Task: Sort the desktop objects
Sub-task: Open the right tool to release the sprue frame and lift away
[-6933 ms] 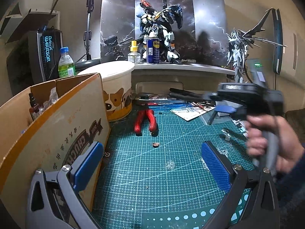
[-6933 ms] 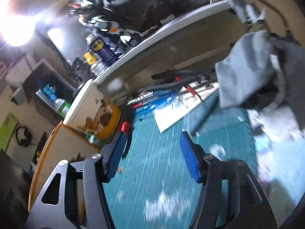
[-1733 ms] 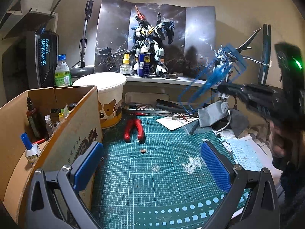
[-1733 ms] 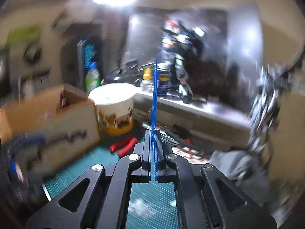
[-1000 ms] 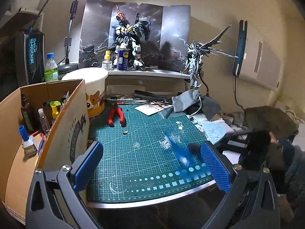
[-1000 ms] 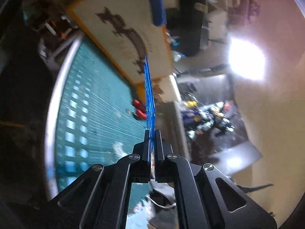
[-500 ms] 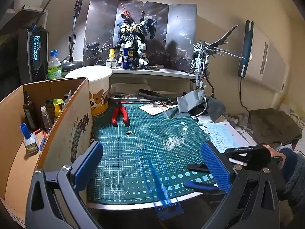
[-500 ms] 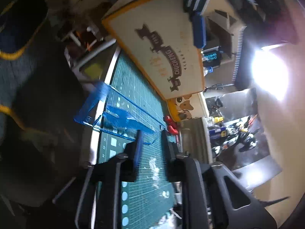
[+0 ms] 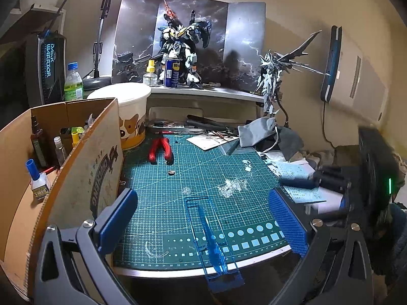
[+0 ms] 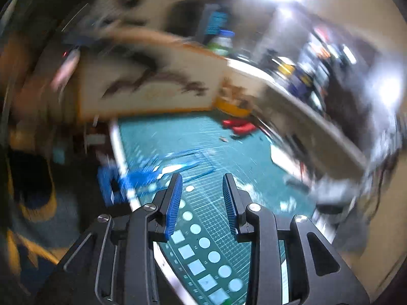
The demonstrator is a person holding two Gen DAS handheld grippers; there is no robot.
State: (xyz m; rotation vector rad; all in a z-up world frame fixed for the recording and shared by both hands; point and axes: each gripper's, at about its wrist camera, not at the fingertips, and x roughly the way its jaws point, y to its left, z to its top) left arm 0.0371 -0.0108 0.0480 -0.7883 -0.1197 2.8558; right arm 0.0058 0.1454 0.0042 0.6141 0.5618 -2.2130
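Now the right gripper (image 10: 202, 198), jaws just opening, holds nothing.

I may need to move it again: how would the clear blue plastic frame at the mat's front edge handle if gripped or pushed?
The blue plastic frame looks thin and openwork, so probably light, flexible and easily snapped. It overhangs the cutting mat, so a push might tip it off.

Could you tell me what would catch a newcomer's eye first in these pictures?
A clear blue plastic frame lies at the green cutting mat's near edge, partly overhanging it. Behind, a robot model stands on the shelf, and a cardboard box of bottles stands at the left.
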